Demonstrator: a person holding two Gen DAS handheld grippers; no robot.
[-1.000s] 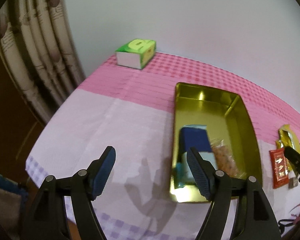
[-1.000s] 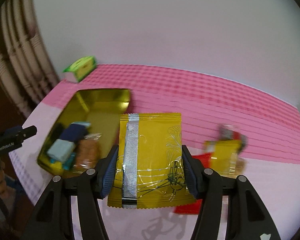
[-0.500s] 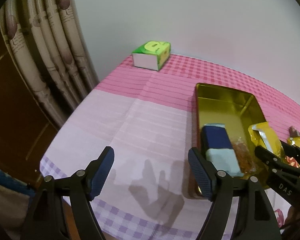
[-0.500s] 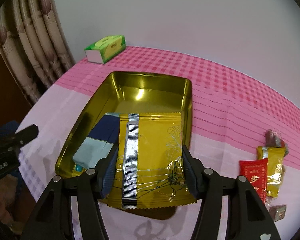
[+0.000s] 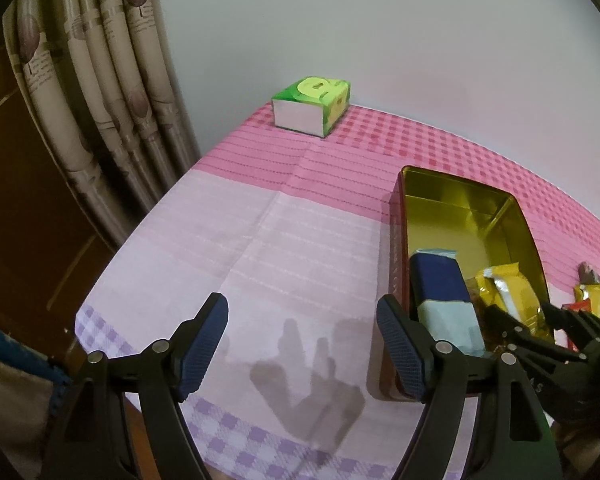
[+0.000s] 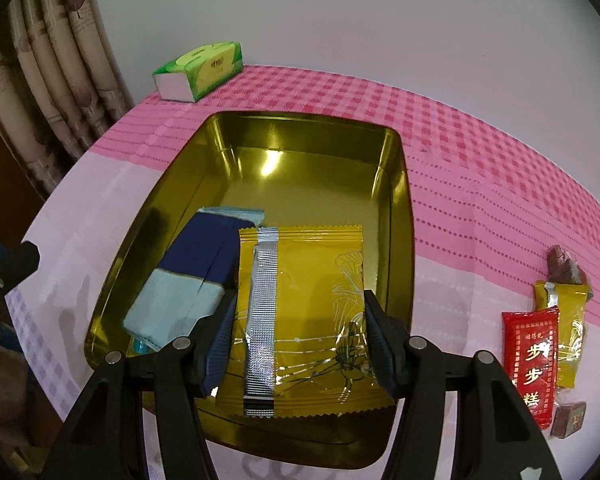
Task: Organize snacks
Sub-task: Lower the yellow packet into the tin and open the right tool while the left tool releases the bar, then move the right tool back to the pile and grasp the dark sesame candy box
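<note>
My right gripper [image 6: 300,340] is shut on a yellow snack packet [image 6: 304,312] and holds it over the near end of the gold tin tray [image 6: 396,184]. A blue and pale-blue packet [image 6: 188,272] lies in the tray at the left. My left gripper [image 5: 300,344] is open and empty above the tablecloth, left of the tray [image 5: 460,204]. In the left wrist view the yellow packet [image 5: 504,292] and the right gripper [image 5: 540,340] show at the tray's near end.
A red packet [image 6: 534,352], a small yellow packet [image 6: 568,312] and brown sweets [image 6: 562,266] lie on the cloth right of the tray. A green tissue box [image 6: 198,70] stands at the far left corner. Curtains [image 5: 92,100] hang left of the table edge.
My right gripper has carried the yellow packet left from the loose snacks to over the tray and lower. My left gripper has drawn back left, away from the tray.
</note>
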